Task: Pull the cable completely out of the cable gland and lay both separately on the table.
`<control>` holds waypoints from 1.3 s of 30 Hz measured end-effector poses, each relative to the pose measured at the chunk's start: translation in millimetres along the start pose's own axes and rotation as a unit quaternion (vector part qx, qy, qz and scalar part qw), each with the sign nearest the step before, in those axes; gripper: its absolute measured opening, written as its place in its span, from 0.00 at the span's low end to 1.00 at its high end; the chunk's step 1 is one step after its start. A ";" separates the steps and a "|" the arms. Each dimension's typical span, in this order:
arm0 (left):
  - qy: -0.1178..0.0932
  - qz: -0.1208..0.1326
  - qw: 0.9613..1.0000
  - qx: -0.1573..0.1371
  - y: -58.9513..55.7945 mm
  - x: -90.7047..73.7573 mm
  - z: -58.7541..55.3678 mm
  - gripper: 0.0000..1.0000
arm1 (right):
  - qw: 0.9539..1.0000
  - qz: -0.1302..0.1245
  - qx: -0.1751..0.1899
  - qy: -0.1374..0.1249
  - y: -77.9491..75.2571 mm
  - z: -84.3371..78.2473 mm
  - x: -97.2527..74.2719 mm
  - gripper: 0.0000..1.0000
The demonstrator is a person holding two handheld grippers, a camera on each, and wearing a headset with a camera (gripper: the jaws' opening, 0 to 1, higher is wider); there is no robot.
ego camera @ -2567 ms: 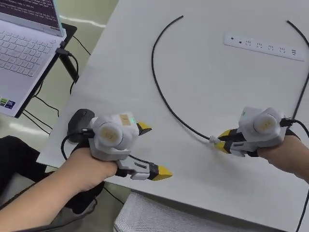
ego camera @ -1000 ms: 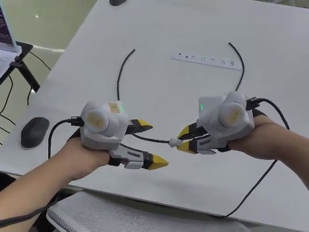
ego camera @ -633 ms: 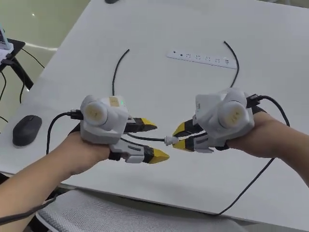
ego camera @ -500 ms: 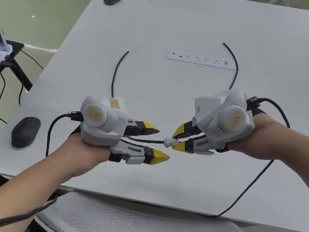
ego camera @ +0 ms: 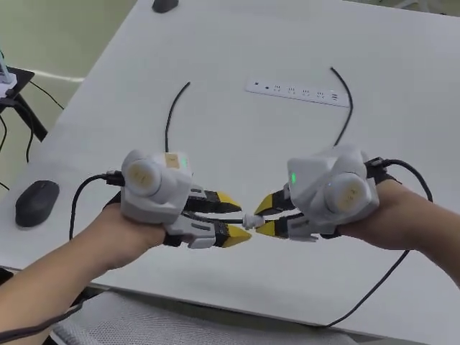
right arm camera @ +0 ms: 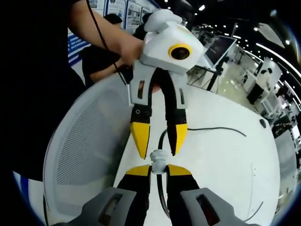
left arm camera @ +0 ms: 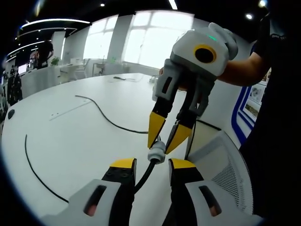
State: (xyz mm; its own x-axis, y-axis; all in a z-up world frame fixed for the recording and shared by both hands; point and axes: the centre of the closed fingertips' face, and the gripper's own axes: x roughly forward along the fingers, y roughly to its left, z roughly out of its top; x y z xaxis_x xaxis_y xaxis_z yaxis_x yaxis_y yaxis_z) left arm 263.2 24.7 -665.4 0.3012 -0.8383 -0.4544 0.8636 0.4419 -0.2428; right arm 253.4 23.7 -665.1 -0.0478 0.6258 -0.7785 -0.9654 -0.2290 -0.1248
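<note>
A small white cable gland (ego camera: 250, 220) is held above the white table (ego camera: 237, 136) with my right gripper (ego camera: 264, 216) shut on it. A thin black cable (ego camera: 169, 118) leaves the gland, passes leftward and curves away over the table. My left gripper (ego camera: 233, 217) faces the right one tip to tip, open, its yellow-tipped jaws straddling the cable just behind the gland without pinching it. In the left gripper view the gland (left arm camera: 156, 153) sits just past my left gripper (left arm camera: 153, 164), below the right gripper (left arm camera: 167, 134). In the right gripper view the gland (right arm camera: 159, 161) sits at my right gripper (right arm camera: 159, 170).
A white power strip (ego camera: 295, 93) lies at the back of the table, with a second black cable (ego camera: 343, 100) curving past it. A black mouse (ego camera: 36, 203) rests near the table's left edge. A mesh chair back (ego camera: 144, 323) stands below the front edge.
My left gripper has moved right, up to the gland, and its jaws have narrowed around the cable. The right gripper keeps its hold on the gland and has shifted slightly left.
</note>
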 end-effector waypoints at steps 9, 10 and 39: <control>0.003 -0.012 1.000 0.010 -6.9 4.2 2.1 0.17 | 1.000 -0.007 -0.015 -0.005 2.3 -2.1 -0.8 0.07; 0.005 -0.014 1.000 0.009 -7.5 4.8 1.5 0.16 | 1.000 -0.009 -0.020 -0.005 2.3 -2.7 -0.9 0.07; -0.011 0.000 0.999 0.039 -12.0 6.3 11.5 0.15 | 0.996 -0.042 0.012 -0.079 1.9 -0.6 -8.8 0.09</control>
State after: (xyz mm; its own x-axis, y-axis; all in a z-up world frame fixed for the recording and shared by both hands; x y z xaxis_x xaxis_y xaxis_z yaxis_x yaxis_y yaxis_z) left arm 259.4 10.4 -655.5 0.3092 -0.8460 -0.4344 0.8926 0.4157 -0.1742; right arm 252.2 17.4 -658.8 -0.0050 0.7513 -0.6599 -0.9737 -0.1540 -0.1680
